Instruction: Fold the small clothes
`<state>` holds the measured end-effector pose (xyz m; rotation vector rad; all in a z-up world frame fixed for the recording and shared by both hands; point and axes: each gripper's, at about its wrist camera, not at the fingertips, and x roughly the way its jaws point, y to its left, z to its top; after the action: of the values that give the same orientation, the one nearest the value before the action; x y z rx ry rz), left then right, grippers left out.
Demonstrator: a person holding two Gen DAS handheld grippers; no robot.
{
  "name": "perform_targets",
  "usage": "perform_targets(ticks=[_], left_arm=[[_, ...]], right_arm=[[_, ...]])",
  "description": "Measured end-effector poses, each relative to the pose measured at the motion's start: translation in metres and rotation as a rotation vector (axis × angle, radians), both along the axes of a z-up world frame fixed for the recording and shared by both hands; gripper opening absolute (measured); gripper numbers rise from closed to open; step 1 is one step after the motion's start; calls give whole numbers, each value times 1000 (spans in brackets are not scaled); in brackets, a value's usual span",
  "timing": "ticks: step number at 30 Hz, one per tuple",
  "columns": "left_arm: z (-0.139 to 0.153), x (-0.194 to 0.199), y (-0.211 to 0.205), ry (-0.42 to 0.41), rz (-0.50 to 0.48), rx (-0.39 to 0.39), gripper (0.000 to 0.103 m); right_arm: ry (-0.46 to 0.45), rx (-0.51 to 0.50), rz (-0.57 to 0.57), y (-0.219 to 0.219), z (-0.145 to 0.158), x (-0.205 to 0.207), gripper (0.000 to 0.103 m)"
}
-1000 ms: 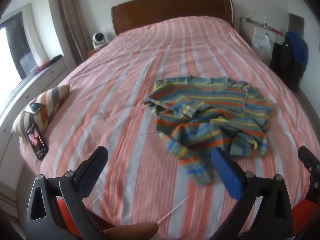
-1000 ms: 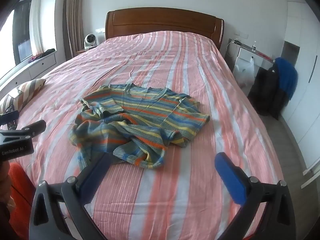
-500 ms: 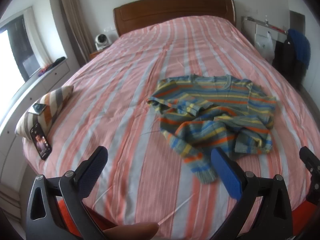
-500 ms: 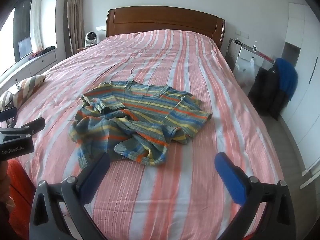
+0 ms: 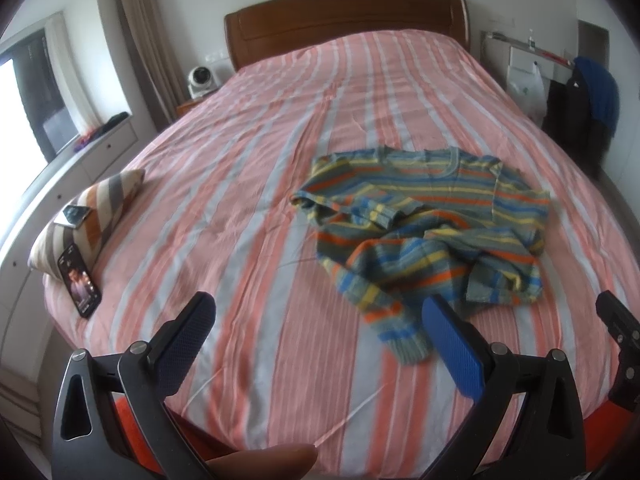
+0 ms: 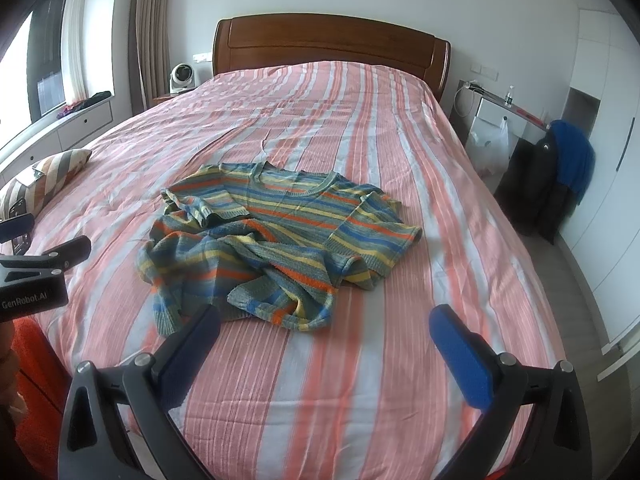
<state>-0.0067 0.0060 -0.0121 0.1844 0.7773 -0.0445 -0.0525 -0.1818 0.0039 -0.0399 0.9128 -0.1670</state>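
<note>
A small striped knit sweater (image 5: 432,224) in blue, yellow, orange and grey lies crumpled on the pink striped bed (image 5: 248,184), collar toward the headboard, lower half bunched up. It also shows in the right wrist view (image 6: 272,240). My left gripper (image 5: 320,320) is open and empty above the bed's near edge, left of a sleeve cuff (image 5: 408,346). My right gripper (image 6: 328,326) is open and empty just short of the sweater's bunched hem.
A striped cushion (image 5: 86,224) with a phone on it and a second phone (image 5: 80,280) leaning on it sit at the bed's left edge. A wooden headboard (image 5: 344,12) is at the far end. A chair with dark clothes (image 6: 552,184) stands right of the bed.
Both grippers have moved a little forward and upward toward the sweater. The sweater has not moved. Both stay open.
</note>
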Motion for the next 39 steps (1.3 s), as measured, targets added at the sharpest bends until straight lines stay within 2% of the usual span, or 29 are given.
perform_targets(ticks=[8,12,17,21,39], left_arm=[[-4,2,-4,53,-20,-11,103],[-3,4,-3,81,-41,-58,103],[-6,1,-8,91,-60,-38,103],[-9,3,-8,123,-76,-56,103],[-5,-2,-10,99,-86,-42,103]], right_arm=[[-4,-10,-11,-2,1,-1,103],[-7,-14,-18,-3,1,-1,103],[-5,-28,-31,-6,0,-2,103],[0,-35,-44,-8,-2,-3,103],[2,-55,-87,-13,-2,-7,103]])
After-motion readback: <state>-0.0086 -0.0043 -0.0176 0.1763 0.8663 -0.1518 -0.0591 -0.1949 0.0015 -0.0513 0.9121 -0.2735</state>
